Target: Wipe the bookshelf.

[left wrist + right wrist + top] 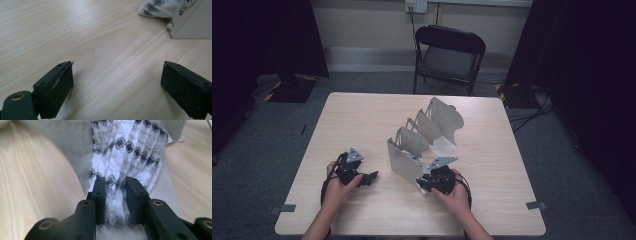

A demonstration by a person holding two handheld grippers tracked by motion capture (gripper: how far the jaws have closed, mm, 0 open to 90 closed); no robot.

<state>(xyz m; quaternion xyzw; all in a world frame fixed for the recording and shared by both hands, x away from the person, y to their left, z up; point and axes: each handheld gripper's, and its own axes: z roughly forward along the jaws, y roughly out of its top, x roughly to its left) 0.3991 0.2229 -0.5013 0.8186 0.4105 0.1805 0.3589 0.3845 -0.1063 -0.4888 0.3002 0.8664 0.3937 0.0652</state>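
Fingers on your right gripper point(115, 202) are drawn in narrow and pinch a white fabric piece point(127, 152) with rows of black diamond marks; the cloth bunches between the two black pads, as the right gripper view shows. That fabric runs away from the fingers and lies against the pale grey metal of the divider rack point(424, 142), whose curved wall rises to the left of the cloth in that view. From the high view, your right gripper point(424, 181) sits at the near end of the rack, just beside its closest upright plate, with your right hand point(455, 192) behind it.

Your left gripper point(371, 176) rests on the table point(362, 115) well to the left of the rack, held in your left hand point(339, 186). Its fingers point(62, 85) stand wide apart with bare wood between them. In the left gripper view, a corner of the rack point(192, 22) and a bit of the patterned fabric point(157, 8) sit farther off at the upper right.

A black folding chair point(449, 57) stands beyond the far edge of the table.
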